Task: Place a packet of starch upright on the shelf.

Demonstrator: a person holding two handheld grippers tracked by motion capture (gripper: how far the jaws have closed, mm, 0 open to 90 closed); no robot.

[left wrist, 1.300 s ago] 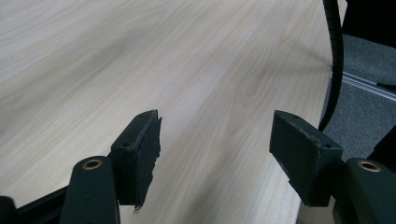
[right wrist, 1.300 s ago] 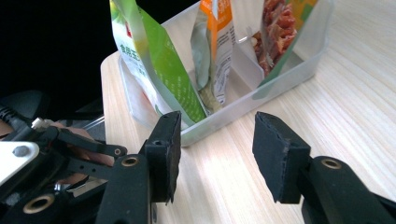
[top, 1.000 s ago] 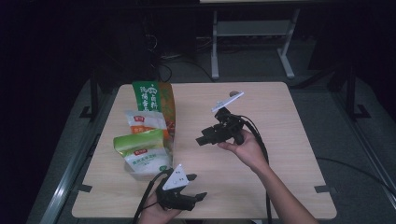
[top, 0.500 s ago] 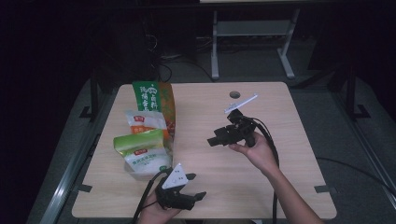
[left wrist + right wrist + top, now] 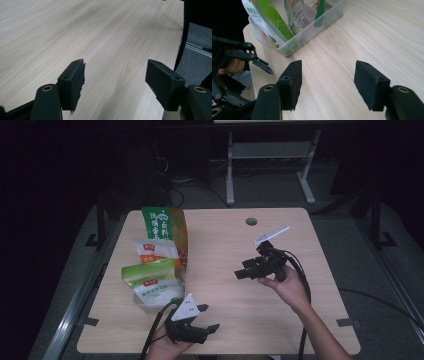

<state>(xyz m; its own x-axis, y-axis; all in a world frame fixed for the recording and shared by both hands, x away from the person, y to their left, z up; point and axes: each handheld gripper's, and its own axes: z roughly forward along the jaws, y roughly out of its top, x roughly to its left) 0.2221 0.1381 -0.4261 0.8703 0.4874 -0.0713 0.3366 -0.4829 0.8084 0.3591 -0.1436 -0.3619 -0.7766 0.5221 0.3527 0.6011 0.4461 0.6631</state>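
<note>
Held the left gripper low at the near edge of the table, jaws wide apart with nothing between. Held the right gripper over the middle of the table, well apart from the packets, jaws just opened wider and nothing between them either. Found the clear tub at the left side of the table, with three packets stood up inside: the tall green and orange packet at the back, the white packet with a red label in the middle, the green and white packet in front. Probably best to go in slowly, pinch just one packet by its top edge, squeeze softly and lift straight up without tipping the tub. Spotted white Chinese signs on the tall packet and small print on the others, all too small to read.
</note>
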